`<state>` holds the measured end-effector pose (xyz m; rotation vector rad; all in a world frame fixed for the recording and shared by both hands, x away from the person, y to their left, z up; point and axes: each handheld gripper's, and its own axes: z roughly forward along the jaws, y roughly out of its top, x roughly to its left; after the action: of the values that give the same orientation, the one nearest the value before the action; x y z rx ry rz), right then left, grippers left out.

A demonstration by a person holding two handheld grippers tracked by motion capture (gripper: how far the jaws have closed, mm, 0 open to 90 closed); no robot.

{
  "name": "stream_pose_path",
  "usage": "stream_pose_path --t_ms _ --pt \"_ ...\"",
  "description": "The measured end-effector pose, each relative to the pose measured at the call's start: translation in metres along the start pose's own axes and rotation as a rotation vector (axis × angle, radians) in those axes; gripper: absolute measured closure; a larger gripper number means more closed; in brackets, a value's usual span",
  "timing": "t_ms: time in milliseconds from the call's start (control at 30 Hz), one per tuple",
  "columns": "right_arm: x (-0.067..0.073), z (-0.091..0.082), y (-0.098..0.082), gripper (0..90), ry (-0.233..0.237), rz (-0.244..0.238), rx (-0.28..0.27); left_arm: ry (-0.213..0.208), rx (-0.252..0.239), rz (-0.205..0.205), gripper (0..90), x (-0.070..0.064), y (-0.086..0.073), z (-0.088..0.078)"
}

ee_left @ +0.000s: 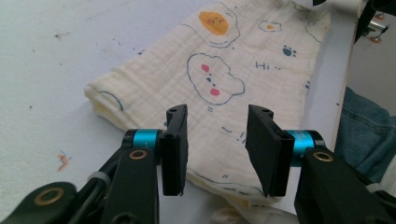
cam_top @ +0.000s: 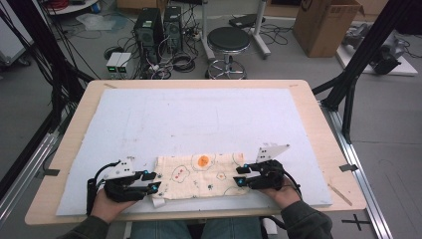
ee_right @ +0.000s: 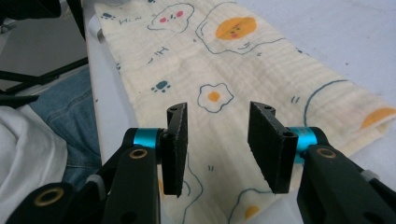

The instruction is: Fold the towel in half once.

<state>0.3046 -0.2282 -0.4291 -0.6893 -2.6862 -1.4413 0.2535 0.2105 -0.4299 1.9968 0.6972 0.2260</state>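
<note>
high view: the folded cloth (cam_top: 201, 175) lies on the desk (cam_top: 318, 149) near its front edge, between my left hand-held gripper (cam_top: 155, 181) and right hand-held gripper (cam_top: 239, 176). left gripper view: the cloth (ee_left: 210, 79) looks soft, light and limp, so i'd judge an end edge the best hold; the jaws stand apart over it, pinching nothing. right gripper view: jaws likewise parted above the cloth (ee_right: 233, 60), empty.
</note>
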Motion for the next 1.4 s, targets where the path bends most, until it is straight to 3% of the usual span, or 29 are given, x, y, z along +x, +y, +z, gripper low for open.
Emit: stream_pose_path --t_ms 667,1133,1400 --pt "-0.011 0.006 0.015 53.0 -0.026 0.003 0.007 0.044 -0.013 -0.022 52.5 0.013 0.010 0.000" --pt "-0.023 0.005 0.035 46.8 -0.050 0.007 -0.043 0.074 -0.027 -0.023 49.1 0.022 0.028 0.005" --pt "-0.028 0.009 0.042 46.2 -0.056 0.009 -0.034 0.071 -0.052 -0.012 48.8 0.026 0.043 0.006"
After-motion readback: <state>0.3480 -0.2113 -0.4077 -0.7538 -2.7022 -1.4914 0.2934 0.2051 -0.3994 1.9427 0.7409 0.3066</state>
